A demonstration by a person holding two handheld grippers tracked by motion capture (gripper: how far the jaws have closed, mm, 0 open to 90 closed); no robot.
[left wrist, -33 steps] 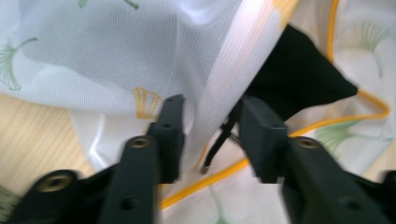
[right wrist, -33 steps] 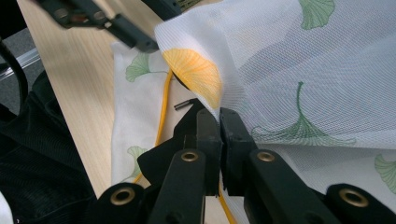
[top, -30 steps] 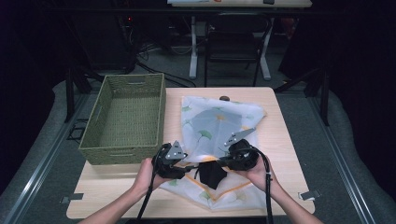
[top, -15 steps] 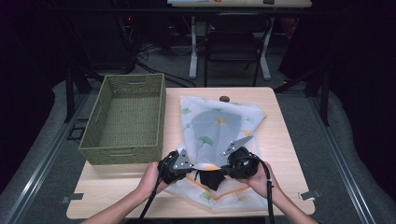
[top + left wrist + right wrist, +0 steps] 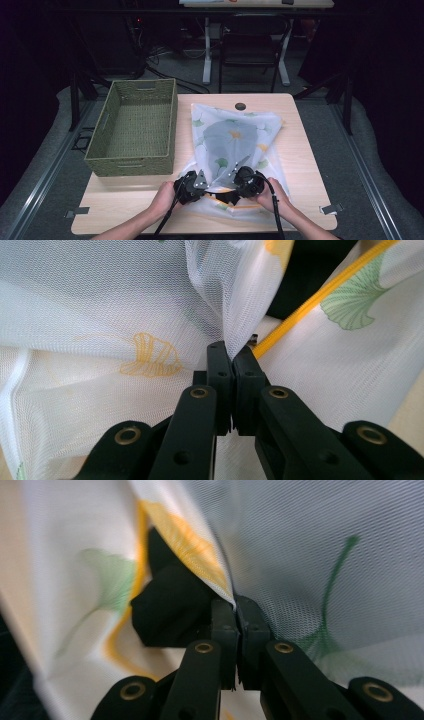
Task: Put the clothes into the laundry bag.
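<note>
A white mesh bag (image 5: 235, 135) printed with green and yellow leaves lies on the table, with a dark shape showing through its middle. Its near end is bunched between my two hands. My left gripper (image 5: 206, 190) is shut on a fold of the mesh (image 5: 100, 315), beside the bag's yellow zip edge (image 5: 310, 302); in its own view the tips (image 5: 232, 352) pinch the fabric. My right gripper (image 5: 231, 189) is shut on the yellow-trimmed mesh edge (image 5: 200, 545), tips (image 5: 235, 605) closed on it. A black piece of cloth (image 5: 170, 610) shows at the bag's mouth, just past the right jaws.
A woven green basket (image 5: 135, 125) stands at the table's left, right beside the bag. Bare wood table (image 5: 300, 165) lies to the right, with a cable hole (image 5: 240, 106) at the far edge. A chair (image 5: 250, 40) stands beyond the table.
Both hands have sunk toward the table's near edge, bringing the bag's near end down with them. The black cloth between the grippers now shows less.
</note>
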